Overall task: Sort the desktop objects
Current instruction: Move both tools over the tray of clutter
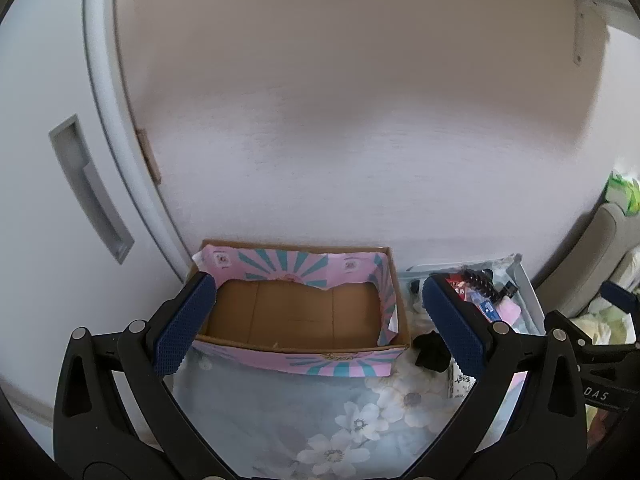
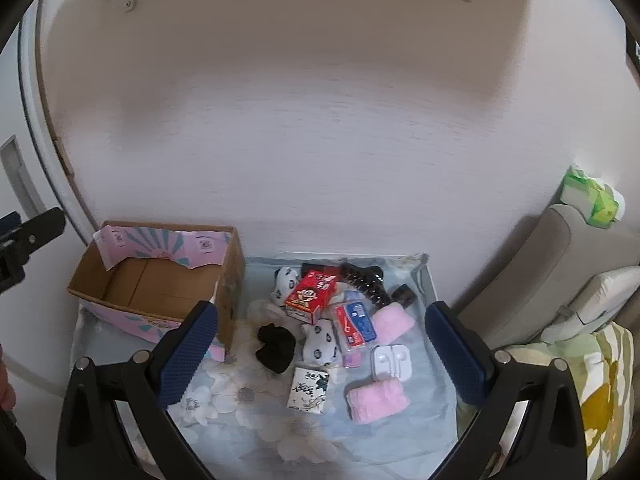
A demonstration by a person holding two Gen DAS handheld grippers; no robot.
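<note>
An empty cardboard box (image 1: 296, 312) with pink and teal lining stands on the floral cloth; it also shows in the right wrist view (image 2: 160, 292) at left. My left gripper (image 1: 316, 328) is open and empty, facing the box. My right gripper (image 2: 320, 352) is open and empty above a pile of small things: a red carton (image 2: 310, 294), a black scrunchie (image 2: 275, 346), two pink towels (image 2: 376, 400), a white earphone case (image 2: 392, 360), a blue and red packet (image 2: 356, 324), a white tissue pack (image 2: 307, 390), spotted socks (image 2: 318, 344) and a black hair clip (image 2: 364, 282).
A white wall (image 2: 320, 140) stands close behind. A white door with a recessed handle (image 1: 92, 188) is at left. Grey cushions (image 2: 560, 264), a green tissue pack (image 2: 592, 196) and a patterned pillow (image 2: 600, 392) lie at right.
</note>
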